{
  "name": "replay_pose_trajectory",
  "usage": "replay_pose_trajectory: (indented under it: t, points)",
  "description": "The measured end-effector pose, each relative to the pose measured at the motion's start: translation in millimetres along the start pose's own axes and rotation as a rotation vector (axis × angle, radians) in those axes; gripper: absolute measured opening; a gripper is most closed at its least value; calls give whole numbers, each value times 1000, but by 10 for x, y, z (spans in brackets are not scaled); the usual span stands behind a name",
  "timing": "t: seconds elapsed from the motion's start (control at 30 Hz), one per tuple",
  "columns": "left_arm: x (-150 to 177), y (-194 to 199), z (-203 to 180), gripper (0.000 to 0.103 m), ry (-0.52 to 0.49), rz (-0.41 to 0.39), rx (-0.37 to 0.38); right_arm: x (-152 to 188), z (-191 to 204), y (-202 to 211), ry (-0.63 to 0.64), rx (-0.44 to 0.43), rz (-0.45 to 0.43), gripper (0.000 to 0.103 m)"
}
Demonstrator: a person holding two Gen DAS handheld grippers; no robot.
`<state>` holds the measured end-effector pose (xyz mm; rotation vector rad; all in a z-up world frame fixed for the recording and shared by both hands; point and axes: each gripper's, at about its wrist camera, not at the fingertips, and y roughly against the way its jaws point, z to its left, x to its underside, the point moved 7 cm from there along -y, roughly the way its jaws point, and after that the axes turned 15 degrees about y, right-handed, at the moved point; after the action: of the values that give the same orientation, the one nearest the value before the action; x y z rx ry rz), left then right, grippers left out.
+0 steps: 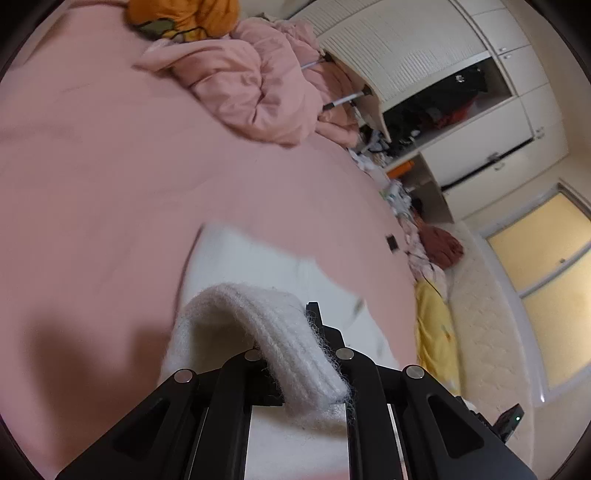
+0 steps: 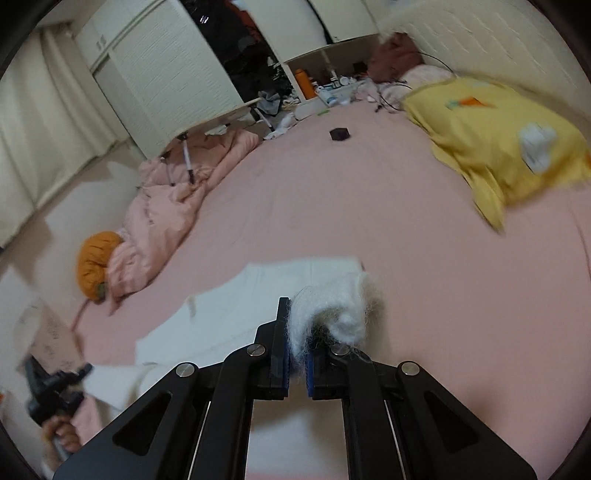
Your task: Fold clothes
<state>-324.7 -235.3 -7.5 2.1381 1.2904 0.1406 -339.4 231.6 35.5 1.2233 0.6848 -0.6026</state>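
A white fuzzy knit garment (image 1: pixel 258 273) lies on the pink bed sheet (image 1: pixel 110 166). My left gripper (image 1: pixel 295 354) is shut on a ribbed edge of the garment (image 1: pixel 273 325), which drapes over its fingers. In the right wrist view the same white garment (image 2: pixel 258 295) spreads left across the pink sheet (image 2: pixel 369 203). My right gripper (image 2: pixel 299 332) is shut on a fluffy bunch of it (image 2: pixel 340 306). The left gripper and the hand holding it (image 2: pixel 55 391) show at the lower left of that view.
A crumpled pink duvet (image 1: pixel 255 85) and an orange cushion (image 1: pixel 184 14) lie at the far side of the bed. A yellow pillow (image 2: pixel 498 140) and a small black object (image 2: pixel 339 133) are on the bed. White wardrobes (image 2: pixel 166 66) and floor clutter stand beyond.
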Motion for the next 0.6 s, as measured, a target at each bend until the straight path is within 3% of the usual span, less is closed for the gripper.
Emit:
replay_pose_trajectory:
  t: [0.07,0.2,0.3,0.33,0.47,0.57,0.6]
  points:
    - [-212,-257,-85,10,-25,-19,-40,-190,-14,-325,16,17,19,6]
    - [-427,-934,66,10,-11,48,-171,-330,-148,-1094,-32,28,126,6]
    - [-457,-1322,322,11,74,140,-195,-151,-362,-1624,-107,33,225,6]
    - [-449,-1383,412,14,124,188,-164,-48,-438,-1752,-141,34,263,6]
    - [-624,-1398,546,18,276,298,-51,196,-773,-1994,-438,-152,279,10]
    - [-735,-1234,506,19,259,304,-29,286,-1076,-1992,-828,-378,213,21]
    - [-760,-1173,468,26,267,298,-9,282,-1155,-1934,-882,-395,182,23]
